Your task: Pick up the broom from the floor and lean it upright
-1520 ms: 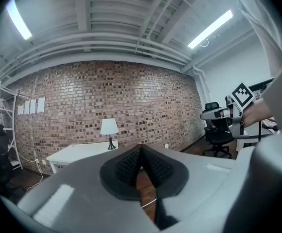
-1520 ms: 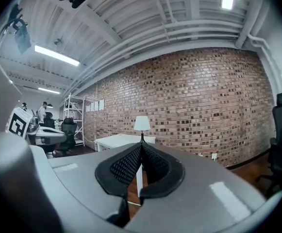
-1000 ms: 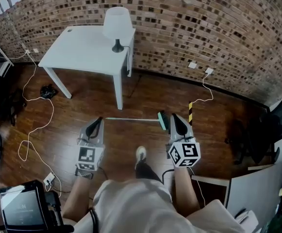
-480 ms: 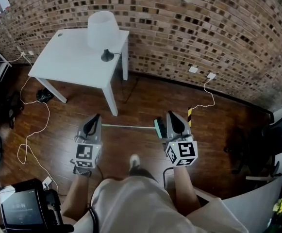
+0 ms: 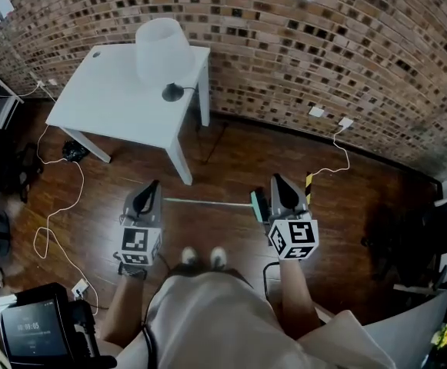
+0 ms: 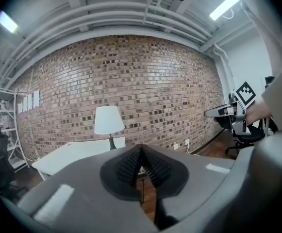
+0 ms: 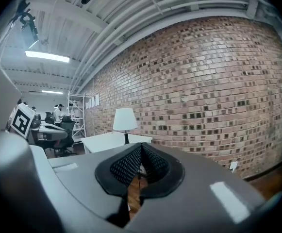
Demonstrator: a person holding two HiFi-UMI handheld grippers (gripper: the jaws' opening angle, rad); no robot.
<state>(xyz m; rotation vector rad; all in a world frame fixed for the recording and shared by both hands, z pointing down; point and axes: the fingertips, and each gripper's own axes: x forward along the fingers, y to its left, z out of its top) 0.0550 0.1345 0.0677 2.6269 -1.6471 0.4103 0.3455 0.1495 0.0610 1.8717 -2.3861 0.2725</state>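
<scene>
Head view is showing the broom (image 5: 211, 203) lying flat on the floor (image 5: 231, 160), handle running left to right between both tongs. Its teal head is lying just left of the right tongs (image 5: 277, 183); the left tongs (image 5: 152, 188) are hovering by the handle's left end. Both are sitting fully closed, gripping nothing.

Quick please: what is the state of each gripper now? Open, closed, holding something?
Left gripper: closed, holding nothing.
Right gripper: closed, holding nothing.
</scene>
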